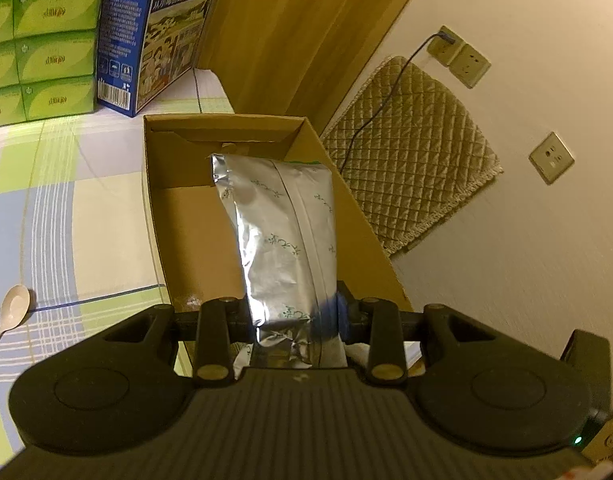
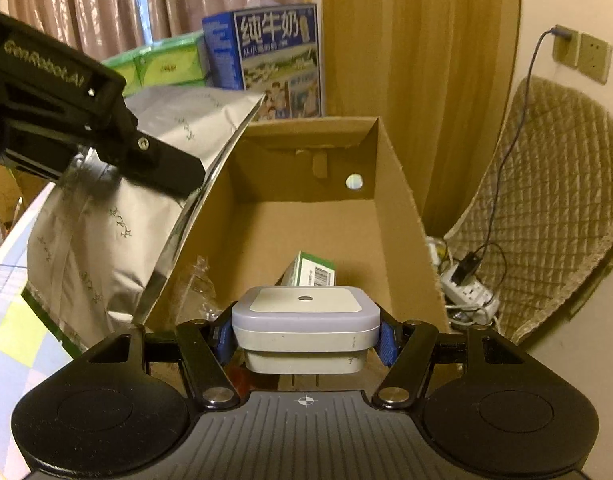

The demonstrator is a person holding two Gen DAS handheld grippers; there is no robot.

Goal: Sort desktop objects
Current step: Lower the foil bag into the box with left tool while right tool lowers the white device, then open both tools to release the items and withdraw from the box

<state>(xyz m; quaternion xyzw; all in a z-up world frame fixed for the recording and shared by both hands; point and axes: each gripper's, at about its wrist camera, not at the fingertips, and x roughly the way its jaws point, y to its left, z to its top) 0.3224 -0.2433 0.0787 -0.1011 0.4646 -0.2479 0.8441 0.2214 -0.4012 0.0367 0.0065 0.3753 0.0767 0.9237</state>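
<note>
- The left gripper (image 1: 296,320) clamps the near end of a silver foil pouch (image 1: 282,236).
- The pouch reaches over an open cardboard box (image 1: 162,200).
- Beyond the box's far left corner stand a blue milk carton (image 1: 154,40) and stacked green packs (image 1: 42,44).
- A white spoon (image 1: 8,316) lies at the tablecloth's (image 1: 66,220) left edge.

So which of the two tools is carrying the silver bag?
The left tool: its fingers clamp the foil bag. The right tool grips a small white square box.

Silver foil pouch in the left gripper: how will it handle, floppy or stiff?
Likely floppy: the foil pouch is creased and buckled above the left gripper. Probably slippery too, given its glossy film. It looks light, since it holds up from one pinched end.
</note>
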